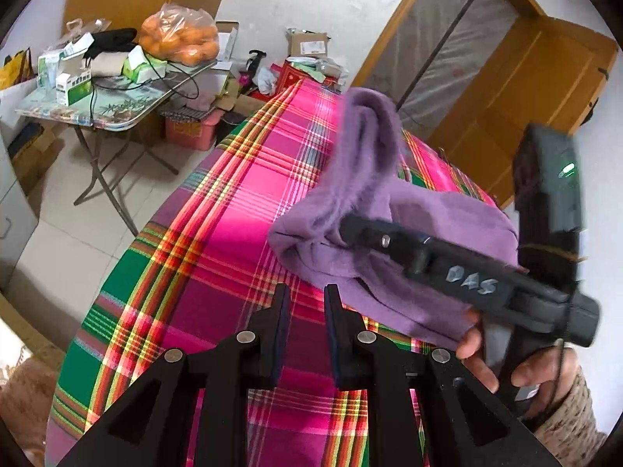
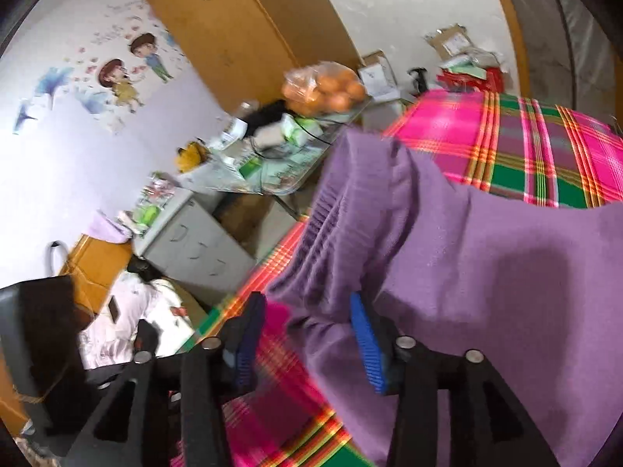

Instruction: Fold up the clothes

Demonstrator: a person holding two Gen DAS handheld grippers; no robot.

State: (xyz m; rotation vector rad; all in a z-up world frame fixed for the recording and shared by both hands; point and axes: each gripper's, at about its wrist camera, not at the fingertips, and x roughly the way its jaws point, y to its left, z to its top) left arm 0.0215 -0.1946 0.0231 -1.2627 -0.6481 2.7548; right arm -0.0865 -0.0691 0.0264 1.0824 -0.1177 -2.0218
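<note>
Purple knit fabric is seen bunched on a plaid-covered bed point(image 1: 233, 202), and all places are given from this purple garment point(image 1: 373, 202). Just before its near edge, the left tool point(image 1: 305, 303) is held above the plaid cover with its fingers parted by a narrow gap; nothing is gripped between them and the garment is not touched. The right tool point(image 2: 307, 334) is spread wide, its blue-padded right finger point(image 2: 368, 346) pressed against the garment's underside fold while the left finger stands clear over the plaid. In the left wrist view the right tool's black body point(image 1: 447, 264) is laid across the garment, gripped by a hand point(image 1: 490, 354) in a knitted sleeve. The garment is heaped rather than flat: one ribbed end is raised in a fold, and the rest is draped in soft creases. Beyond the garment, a cluttered worktop point(image 1: 117, 116) bearing a bag of oranges point(image 1: 179, 35) is visible.
</note>
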